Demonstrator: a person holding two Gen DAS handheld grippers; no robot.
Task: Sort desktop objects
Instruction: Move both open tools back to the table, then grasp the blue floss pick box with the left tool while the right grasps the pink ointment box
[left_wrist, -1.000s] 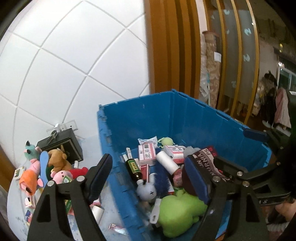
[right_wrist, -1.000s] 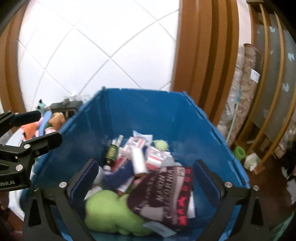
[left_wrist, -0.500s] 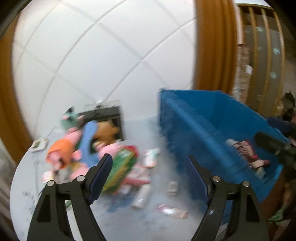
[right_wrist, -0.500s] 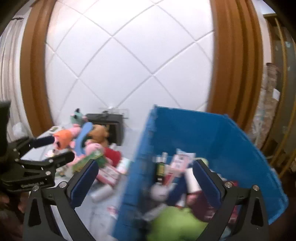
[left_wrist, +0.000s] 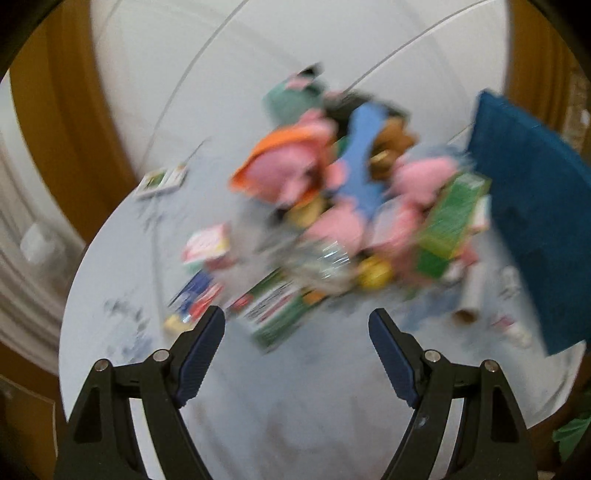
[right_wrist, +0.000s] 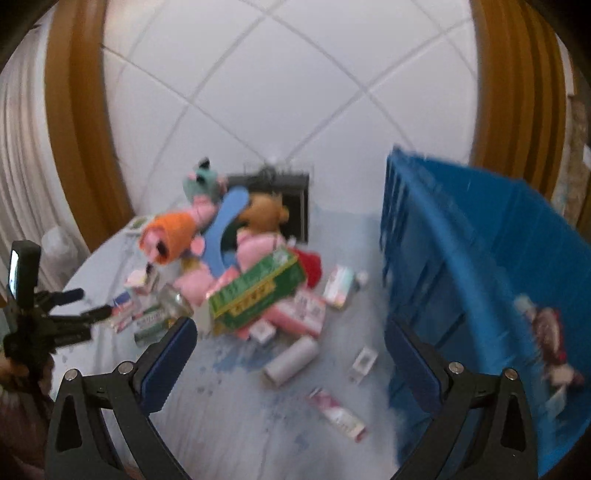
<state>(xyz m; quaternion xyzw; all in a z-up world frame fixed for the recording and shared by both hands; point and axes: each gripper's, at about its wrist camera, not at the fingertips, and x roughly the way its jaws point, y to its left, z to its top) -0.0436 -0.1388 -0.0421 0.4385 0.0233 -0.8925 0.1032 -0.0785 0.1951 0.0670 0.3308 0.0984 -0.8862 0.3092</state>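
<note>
L gripper (left_wrist: 296, 325) is hovering over the pale round table (left_wrist: 122, 258), fingers spread wide, nothing betw. them; view is heavily motion-blurred. R gripper (right_wrist: 290, 336) is likewise hanging above the table w/ fingers released and empty.

Task items are sitting in a heap at table centre: orange-and-pink plush (right_wrist: 168, 238), teal plush (right_wrist: 203, 181) behind it, brown plush (right_wrist: 264, 212) leaning vs. a black box (right_wrist: 295, 201) at the wall. Green carton (right_wrist: 256, 290) is lying tilted on the pile, pink plush (right_wrist: 258, 245) just behind it. White roll (right_wrist: 291, 362) is lying on its side nr. the front, apart from the heap; pink sachet (right_wrist: 338, 411) is lying closer still. Small boxes around the pile too blurred to ID.

Blue bin (right_wrist: 480, 266) is standing at table's right side, some items inside it, incl. a dark red printed item (right_wrist: 550, 332).
</note>
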